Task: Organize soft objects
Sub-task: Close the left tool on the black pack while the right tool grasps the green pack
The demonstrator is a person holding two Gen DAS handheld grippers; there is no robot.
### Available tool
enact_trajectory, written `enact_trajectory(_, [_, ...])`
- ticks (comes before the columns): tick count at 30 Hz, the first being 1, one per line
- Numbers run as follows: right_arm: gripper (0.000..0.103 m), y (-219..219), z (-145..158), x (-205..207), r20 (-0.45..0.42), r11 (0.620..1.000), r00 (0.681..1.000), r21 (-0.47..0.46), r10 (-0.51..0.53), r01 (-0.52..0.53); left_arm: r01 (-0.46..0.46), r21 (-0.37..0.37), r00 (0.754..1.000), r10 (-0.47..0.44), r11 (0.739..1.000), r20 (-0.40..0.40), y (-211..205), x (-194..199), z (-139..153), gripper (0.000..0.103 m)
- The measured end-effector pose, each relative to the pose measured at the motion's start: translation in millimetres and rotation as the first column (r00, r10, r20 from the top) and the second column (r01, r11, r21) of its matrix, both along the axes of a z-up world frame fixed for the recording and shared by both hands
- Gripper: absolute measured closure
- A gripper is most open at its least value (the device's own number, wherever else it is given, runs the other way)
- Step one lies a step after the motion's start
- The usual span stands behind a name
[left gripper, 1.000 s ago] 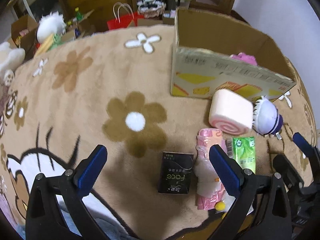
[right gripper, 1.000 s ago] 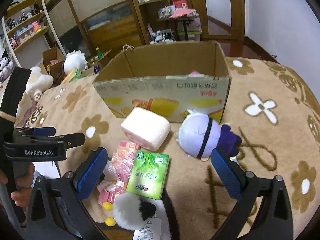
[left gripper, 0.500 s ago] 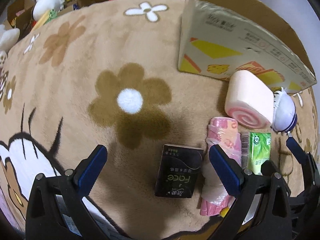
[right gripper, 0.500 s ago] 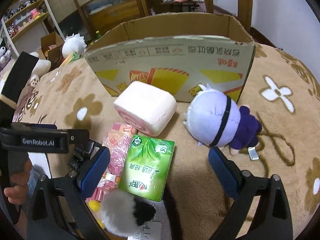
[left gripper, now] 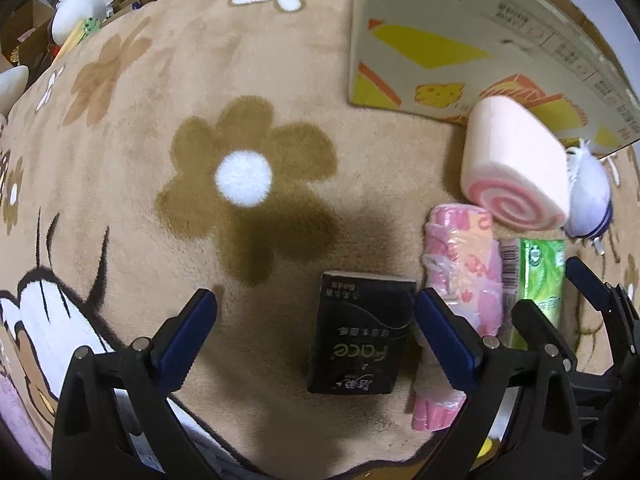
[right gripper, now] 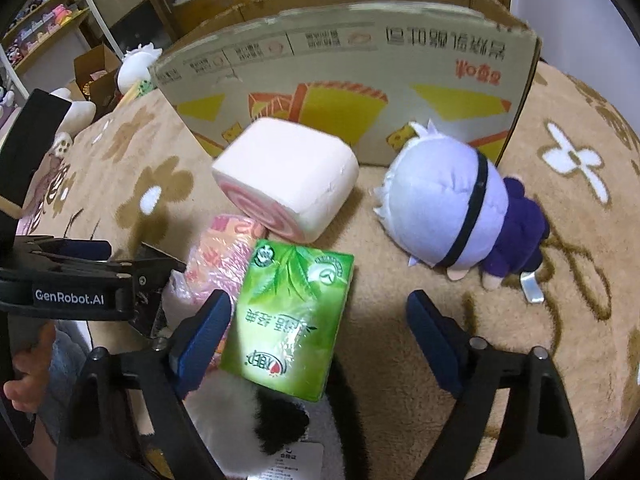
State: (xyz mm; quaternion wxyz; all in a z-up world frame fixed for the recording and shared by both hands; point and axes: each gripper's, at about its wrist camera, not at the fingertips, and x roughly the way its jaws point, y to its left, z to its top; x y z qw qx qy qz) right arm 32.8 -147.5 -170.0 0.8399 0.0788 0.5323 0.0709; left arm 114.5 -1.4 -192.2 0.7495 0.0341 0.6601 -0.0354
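Observation:
My left gripper [left gripper: 316, 316] is open, low over the rug, with a black tissue pack [left gripper: 360, 336] lying between its fingers. Beside it lie a pink wrapped pack [left gripper: 460, 264], a green tissue pack [left gripper: 540, 280] and a pink swirl-roll cushion [left gripper: 516, 168]. My right gripper [right gripper: 320, 320] is open, its jaws either side of the green tissue pack [right gripper: 288, 320]. The roll cushion [right gripper: 288, 176], a white-and-purple plush doll [right gripper: 452, 208] and a black-and-white plush [right gripper: 272, 420] lie around it. The cardboard box [right gripper: 352, 72] stands behind.
The flowered beige rug [left gripper: 160, 120] covers the floor. The left gripper's body [right gripper: 80, 280] shows at the left of the right wrist view. White plush toys and small boxes [right gripper: 128, 68] sit at the far left, with shelves behind.
Both grippers have moved forward and down toward the objects. The black pack now lies between the left fingers and the green pack between the right fingers.

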Motion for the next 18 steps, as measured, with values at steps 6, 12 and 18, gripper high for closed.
enact_trajectory(6, [0.025, 0.0, -2.5, 1.1, -0.01, 1.0, 1.0, -0.002, -0.009, 0.009, -0.014, 0.003, 1.0, 0.014, 1.0, -0.011, -1.4, 2.0, -2.1, 0.013])
enact_trajectory(12, [0.042, -1.8, -1.6, 0.3, -0.022, 1.0, 1.0, 0.016, -0.004, 0.004, -0.007, -0.003, 0.999, 0.007, 1.0, -0.032, -3.6, -3.1, -7.1, 0.036])
enact_trajectory(18, [0.045, 1.5, 0.7, -0.5, -0.019, 1.0, 1.0, 0.011, 0.002, -0.001, 0.003, -0.027, 1.0, -0.004, 1.0, -0.02, -7.8, -7.8, -4.6, 0.057])
